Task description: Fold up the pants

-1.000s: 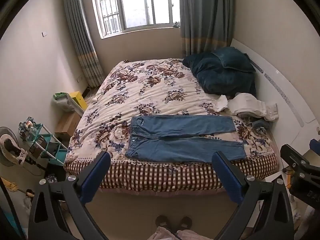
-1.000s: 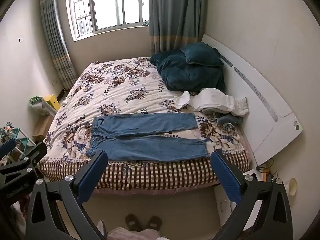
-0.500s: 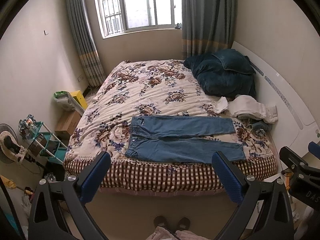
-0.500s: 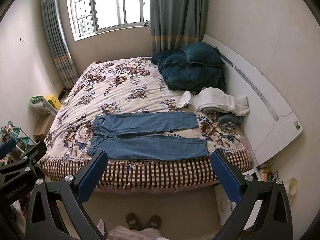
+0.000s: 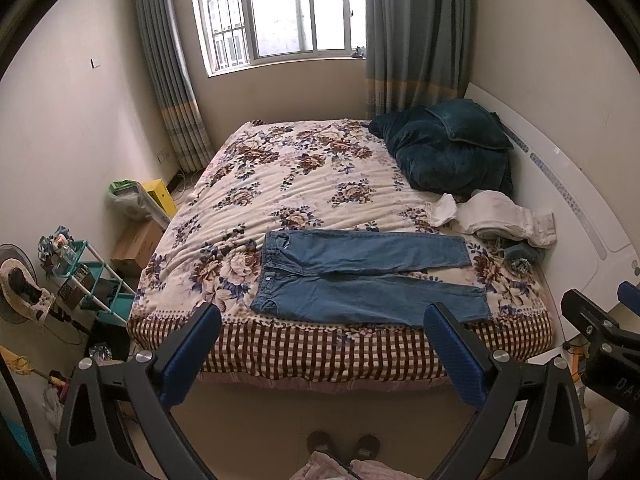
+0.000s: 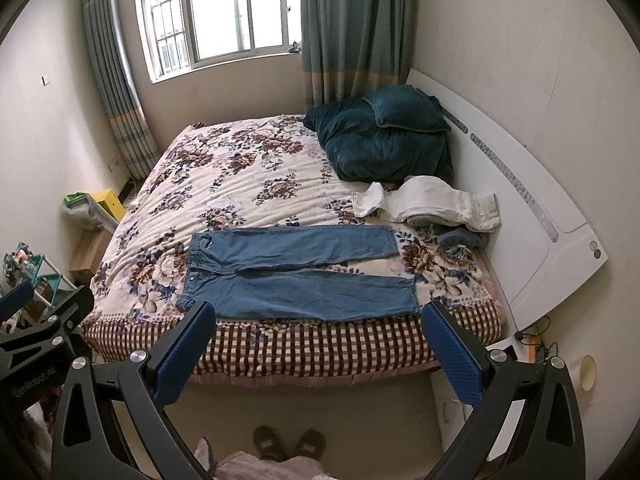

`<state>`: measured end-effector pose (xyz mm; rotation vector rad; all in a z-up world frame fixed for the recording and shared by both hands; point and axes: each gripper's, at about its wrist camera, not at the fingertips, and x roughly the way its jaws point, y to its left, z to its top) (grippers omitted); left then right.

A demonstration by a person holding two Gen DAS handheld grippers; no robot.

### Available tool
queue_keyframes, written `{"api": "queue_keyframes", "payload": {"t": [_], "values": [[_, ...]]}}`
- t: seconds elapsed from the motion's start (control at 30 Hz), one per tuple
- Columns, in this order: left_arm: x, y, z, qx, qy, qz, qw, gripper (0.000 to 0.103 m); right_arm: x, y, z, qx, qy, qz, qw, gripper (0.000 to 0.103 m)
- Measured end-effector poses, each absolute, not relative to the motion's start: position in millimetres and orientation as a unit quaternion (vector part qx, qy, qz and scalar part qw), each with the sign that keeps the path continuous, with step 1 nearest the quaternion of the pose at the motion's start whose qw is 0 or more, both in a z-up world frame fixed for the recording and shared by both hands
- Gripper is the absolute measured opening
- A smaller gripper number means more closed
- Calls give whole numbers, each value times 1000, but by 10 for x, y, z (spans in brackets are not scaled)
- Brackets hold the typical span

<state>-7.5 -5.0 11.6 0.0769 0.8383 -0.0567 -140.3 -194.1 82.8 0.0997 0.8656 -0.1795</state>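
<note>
Small bedroom, floral bed [image 5: 304,184], and the jeans [image 5: 360,280] lie flat along its near edge, long axis left-to-right, waistband left. Left gripper [image 5: 320,344] and right gripper [image 6: 316,344] hover short of them, both spread wide and empty. Left looks nearer the waistband, right nearer the cuffs.

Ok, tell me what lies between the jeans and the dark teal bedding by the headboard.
In the right wrist view, a rumpled white garment lies between the blue jeans and the teal bedding, beside a small frayed denim piece. Elsewhere only floral bedspread shows.
</note>
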Motion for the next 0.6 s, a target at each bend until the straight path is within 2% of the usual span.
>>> {"api": "queue_keyframes", "payload": {"t": [0.6], "values": [[-127,-71,100,39,402,-26,914,103,-1387,-1938,932,50,415,-83,905,103]]}}
